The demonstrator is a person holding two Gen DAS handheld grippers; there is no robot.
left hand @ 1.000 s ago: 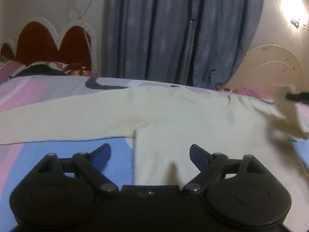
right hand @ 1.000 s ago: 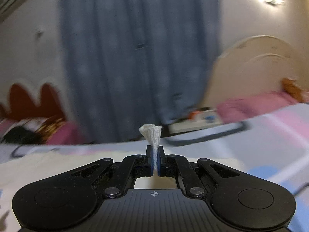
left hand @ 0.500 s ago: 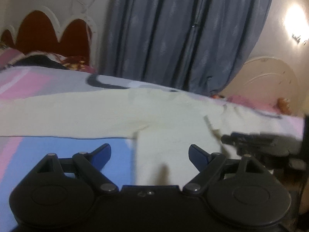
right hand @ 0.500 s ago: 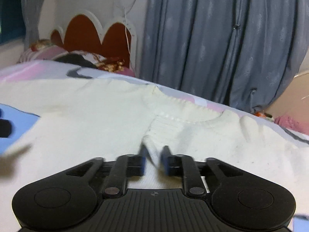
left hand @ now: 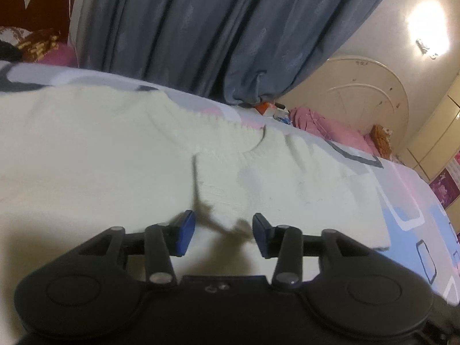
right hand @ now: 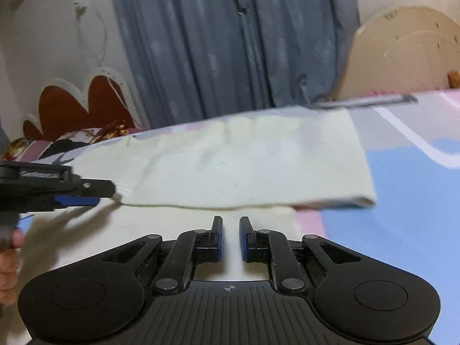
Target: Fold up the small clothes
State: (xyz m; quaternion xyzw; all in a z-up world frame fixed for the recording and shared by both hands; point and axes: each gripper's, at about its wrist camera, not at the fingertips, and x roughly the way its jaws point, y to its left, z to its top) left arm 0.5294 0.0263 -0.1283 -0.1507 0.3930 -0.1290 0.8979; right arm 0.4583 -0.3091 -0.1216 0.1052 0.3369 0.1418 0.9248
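Observation:
A cream knitted sweater [left hand: 100,158] lies flat on the bed, collar [left hand: 224,141] toward the curtain. One sleeve [right hand: 244,158] is folded across the body. Its cuff [left hand: 227,215] ends between the fingers of my left gripper [left hand: 224,231]. Those jaws are closing, and the pads stand apart from the cuff on both sides. The right wrist view shows the same left gripper [right hand: 86,198] from the side at the cuff. My right gripper [right hand: 231,238] hovers over the sweater's lower body. Its jaws are closing with a narrow gap and nothing between them.
The bedsheet [right hand: 402,201] is patterned in blue, pink and grey. A blue-grey curtain [left hand: 215,28] hangs behind the bed. A red scalloped headboard [right hand: 72,106] with pillows is at the left. Pink bedding [left hand: 330,132] and a cream headboard [left hand: 368,92] are at the right. A hand [right hand: 8,258] holds the left gripper.
The right gripper carried the sleeve cuff over the body, let it go and drew back. The left gripper swung right to the laid cuff and its jaws narrowed.

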